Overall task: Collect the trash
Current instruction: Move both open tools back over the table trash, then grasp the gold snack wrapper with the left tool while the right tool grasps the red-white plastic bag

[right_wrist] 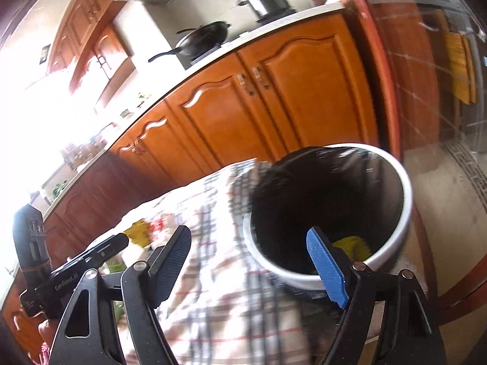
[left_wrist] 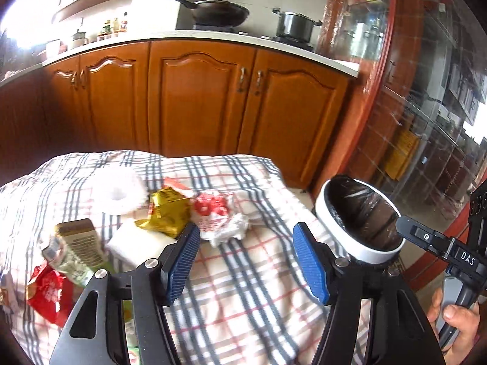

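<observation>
Trash lies on a checked cloth: a white and red plastic bag, a gold wrapper, a white napkin, a beige packet and a red wrapper. My left gripper is open and empty, just short of the plastic bag. A white bin with a black liner stands past the cloth's right edge. My right gripper is open and empty, its blue pad over the rim of the bin. Something yellow lies inside the bin.
A roll of tissue sits behind the gold wrapper. Wooden kitchen cabinets run behind the table, with a wok and a pot on the counter. A hand grips the right tool's handle. A glass door stands at right.
</observation>
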{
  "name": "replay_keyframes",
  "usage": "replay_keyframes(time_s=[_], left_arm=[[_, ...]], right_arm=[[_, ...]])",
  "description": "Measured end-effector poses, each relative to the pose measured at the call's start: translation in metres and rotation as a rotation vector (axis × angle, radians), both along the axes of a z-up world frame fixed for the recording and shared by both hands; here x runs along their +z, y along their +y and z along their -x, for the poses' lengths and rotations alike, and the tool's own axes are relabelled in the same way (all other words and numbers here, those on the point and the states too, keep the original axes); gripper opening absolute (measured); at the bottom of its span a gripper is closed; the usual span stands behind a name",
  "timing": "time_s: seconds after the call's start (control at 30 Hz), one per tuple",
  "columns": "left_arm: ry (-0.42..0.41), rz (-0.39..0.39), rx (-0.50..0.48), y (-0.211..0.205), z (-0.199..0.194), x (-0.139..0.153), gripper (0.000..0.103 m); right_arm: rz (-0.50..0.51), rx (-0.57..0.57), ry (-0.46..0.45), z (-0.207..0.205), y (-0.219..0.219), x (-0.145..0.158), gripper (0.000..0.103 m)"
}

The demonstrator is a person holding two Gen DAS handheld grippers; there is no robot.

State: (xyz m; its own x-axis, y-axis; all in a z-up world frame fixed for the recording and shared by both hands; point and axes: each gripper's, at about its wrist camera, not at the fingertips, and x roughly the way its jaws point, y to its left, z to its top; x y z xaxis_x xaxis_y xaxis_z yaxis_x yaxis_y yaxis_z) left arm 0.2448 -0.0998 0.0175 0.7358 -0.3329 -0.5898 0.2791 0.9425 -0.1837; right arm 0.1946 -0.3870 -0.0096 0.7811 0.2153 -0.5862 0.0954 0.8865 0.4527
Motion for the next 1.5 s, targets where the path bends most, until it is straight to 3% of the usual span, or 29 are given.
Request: replay_keyframes(time_s=[0.27, 0.53, 0.63, 0.7, 0.87, 1.07, 1.13, 1.17, 1.3, 1.5], left_arm=[[0.017, 0.005, 0.070, 0.041, 0.011, 0.006, 0.063], [0.084, 0.004, 0.062, 0.055, -0.025, 0.010, 0.063], [0.099, 0.002, 0.050, 0.054, -0.042, 0.010, 0.062], [0.118, 0.012, 0.037, 0.052, -0.057, 0.009, 0.062], [0.153, 0.012, 0.024, 0.049, -0.088, -0.003, 0.061], [0.212, 0.035, 0.002, 0.043, -0.117, -0.020, 0.043], [0.226, 0.040, -0.018, 0.040, -0.121, -0.025, 0.031], [0.232, 0.040, -0.028, 0.038, -0.123, -0.027, 0.028], [0.242, 0.047, -0.054, 0.036, -0.128, -0.034, 0.010], [0.196, 0.043, -0.070, 0.038, -0.117, -0.022, 0.005]], right_arm=[[-0.020, 0.100, 0.009, -0.025, 0.049, -0.001, 0.080], [-0.024, 0.198, 0.053, -0.062, 0.091, -0.013, 0.079], [-0.023, 0.243, 0.075, -0.077, 0.107, -0.022, 0.072], [-0.034, 0.275, 0.097, -0.091, 0.115, -0.028, 0.060], [-0.061, 0.308, 0.157, -0.121, 0.124, -0.047, 0.056], [-0.078, 0.331, 0.202, -0.142, 0.128, -0.062, 0.042], [-0.079, 0.331, 0.214, -0.145, 0.128, -0.065, 0.034], [-0.081, 0.334, 0.219, -0.145, 0.127, -0.067, 0.024], [-0.049, 0.340, 0.198, -0.138, 0.128, -0.061, 0.015], [-0.004, 0.336, 0.150, -0.116, 0.126, -0.043, 0.012]])
